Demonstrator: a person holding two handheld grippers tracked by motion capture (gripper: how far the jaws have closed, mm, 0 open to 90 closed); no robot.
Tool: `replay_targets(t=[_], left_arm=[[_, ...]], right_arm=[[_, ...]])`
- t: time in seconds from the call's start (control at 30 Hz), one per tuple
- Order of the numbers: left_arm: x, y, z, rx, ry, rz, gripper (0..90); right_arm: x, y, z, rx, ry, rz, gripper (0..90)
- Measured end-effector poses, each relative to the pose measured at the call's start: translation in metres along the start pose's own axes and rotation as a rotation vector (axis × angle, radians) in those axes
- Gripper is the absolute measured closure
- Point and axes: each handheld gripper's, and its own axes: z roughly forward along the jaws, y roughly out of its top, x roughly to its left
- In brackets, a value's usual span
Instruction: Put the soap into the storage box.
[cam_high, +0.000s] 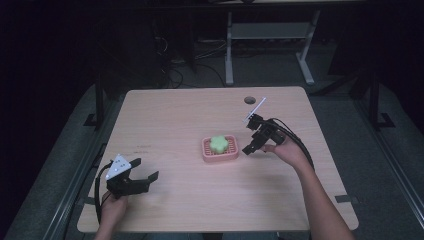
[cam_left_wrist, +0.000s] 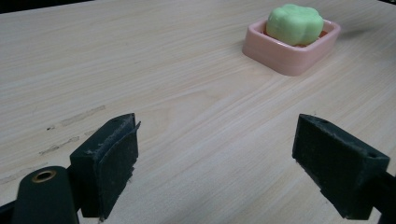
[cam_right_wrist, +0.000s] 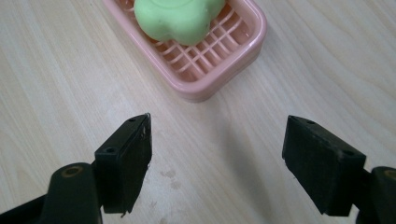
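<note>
High view: soap dish (cam_high: 220, 156) lengthwise left-right.

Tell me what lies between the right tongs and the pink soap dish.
Nothing but bare wood. In the right gripper view, the open right tongs face the pink plastic soap dish holding the green flower-shaped soap across a bare strip of light wooden table.

The bench (cam_high: 165, 120) is pale wood-grain laminate, smooth and matt. The soap dish (cam_right_wrist: 236, 51) is glossy pink plastic with a ribbed grid floor. The green soap (cam_right_wrist: 180, 16) looks waxy and smooth. Both tongs' pads (cam_left_wrist: 109, 161) are matt black, slightly rough rubber.
</note>
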Motion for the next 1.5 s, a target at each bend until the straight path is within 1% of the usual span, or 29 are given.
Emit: replay_targets(t=[0.33,0.43,0.77,0.97,1.1,1.17,1.23,1.3,1.47,1.5], left_arm=[[0.000,0.000,0.000,0.002,0.000,0.001,14.0],[0.000,0.000,0.000,0.003,0.000,0.001,14.0],[0.000,0.000,0.000,0.004,0.000,0.002,14.0],[0.000,0.000,0.001,0.005,0.000,0.002,14.1],[-0.001,-0.001,0.001,0.005,0.000,0.001,14.1],[-0.001,0.000,0.001,0.006,0.000,0.002,14.1],[0.000,-0.001,0.001,0.007,0.000,0.003,14.1],[0.000,0.000,0.001,0.007,0.000,0.006,14.1],[-0.001,-0.001,0.000,0.007,0.001,0.001,14.1],[-0.001,-0.001,0.001,0.007,0.001,0.002,14.1]], right_arm=[[-0.002,-0.012,-0.002,-0.009,0.003,0.015,24.0],[-0.003,-0.014,-0.003,-0.004,0.003,0.020,24.0],[-0.002,-0.021,-0.011,-0.015,0.001,0.016,24.0],[-0.003,-0.031,-0.011,-0.021,0.002,0.027,24.0],[-0.004,-0.038,-0.010,-0.017,0.005,0.045,24.0],[-0.005,-0.040,-0.010,-0.007,0.009,0.050,24.0],[-0.004,-0.043,-0.012,-0.016,0.002,0.046,24.1],[-0.005,-0.047,-0.012,-0.021,0.006,0.051,24.0],[-0.005,-0.056,-0.009,-0.016,0.012,0.064,24.1],[-0.005,-0.058,-0.008,-0.006,0.015,0.071,24.0]])
